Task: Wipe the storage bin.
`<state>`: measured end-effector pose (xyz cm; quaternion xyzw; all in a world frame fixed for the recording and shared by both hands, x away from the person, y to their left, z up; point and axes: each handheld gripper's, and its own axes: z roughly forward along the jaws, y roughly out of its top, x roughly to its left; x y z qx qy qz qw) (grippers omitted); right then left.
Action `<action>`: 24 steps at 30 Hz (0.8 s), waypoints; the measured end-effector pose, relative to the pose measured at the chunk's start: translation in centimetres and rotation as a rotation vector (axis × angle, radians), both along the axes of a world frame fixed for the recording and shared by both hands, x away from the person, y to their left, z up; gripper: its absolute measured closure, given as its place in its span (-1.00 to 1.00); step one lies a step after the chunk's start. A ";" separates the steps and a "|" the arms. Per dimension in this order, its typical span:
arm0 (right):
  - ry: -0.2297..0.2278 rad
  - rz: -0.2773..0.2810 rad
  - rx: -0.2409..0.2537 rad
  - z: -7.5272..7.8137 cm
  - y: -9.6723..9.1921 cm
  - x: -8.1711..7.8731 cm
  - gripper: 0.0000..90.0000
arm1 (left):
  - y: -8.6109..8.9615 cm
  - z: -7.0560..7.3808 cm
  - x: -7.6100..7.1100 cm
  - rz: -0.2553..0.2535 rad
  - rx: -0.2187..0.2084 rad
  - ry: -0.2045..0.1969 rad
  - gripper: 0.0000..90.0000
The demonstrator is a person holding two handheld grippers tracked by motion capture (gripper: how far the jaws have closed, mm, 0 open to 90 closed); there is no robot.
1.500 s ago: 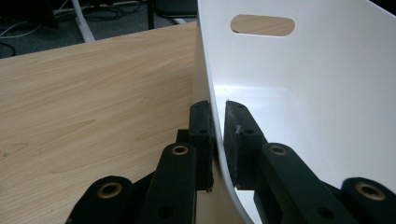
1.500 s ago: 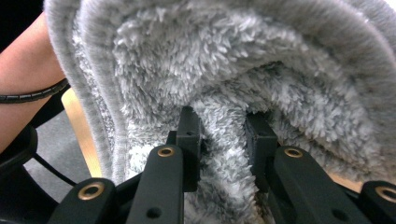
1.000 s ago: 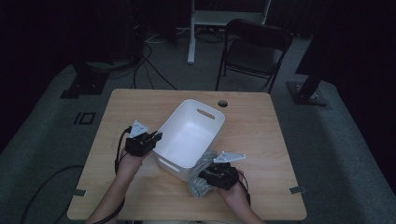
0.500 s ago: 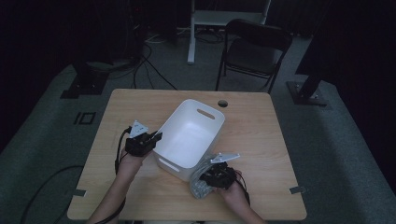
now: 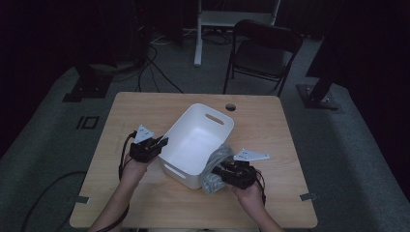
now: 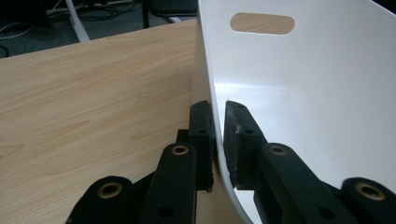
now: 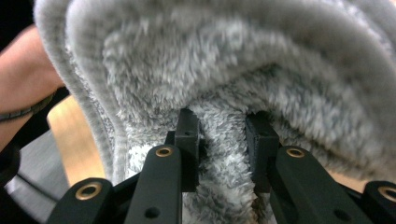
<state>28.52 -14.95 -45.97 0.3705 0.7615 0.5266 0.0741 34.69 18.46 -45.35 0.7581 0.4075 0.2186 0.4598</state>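
A white plastic bin (image 5: 193, 145) stands slanted in the middle of the wooden table (image 5: 270, 121). My left gripper (image 5: 163, 141) is shut on the bin's left wall, one pad outside and one inside (image 6: 218, 135); the bin wall (image 6: 303, 93) has a handle slot farther up. My right gripper (image 5: 218, 171) holds a grey fluffy cloth (image 5: 217, 157) beside the bin's near right corner. In the right gripper view its jaws (image 7: 222, 135) pinch a fold of the grey fluffy cloth (image 7: 224, 60) and have just closed a little further on it.
A round cable hole (image 5: 230, 107) is in the table behind the bin. A black folding chair (image 5: 263, 55) and a white stand (image 5: 198, 34) sit beyond the far edge. Bare wood (image 6: 93, 93) lies left of the bin. A person's forearm (image 7: 28, 79) shows behind the cloth.
My right gripper has lifted the grey cloth a little, up against the bin's right side. The left gripper and the bin have stayed put.
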 end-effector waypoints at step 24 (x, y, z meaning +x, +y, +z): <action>0.117 -0.048 -0.130 -4.9 0.2 2.9 0.57 | -0.1 0.1 0.0 -0.007 0.021 -0.008 0.81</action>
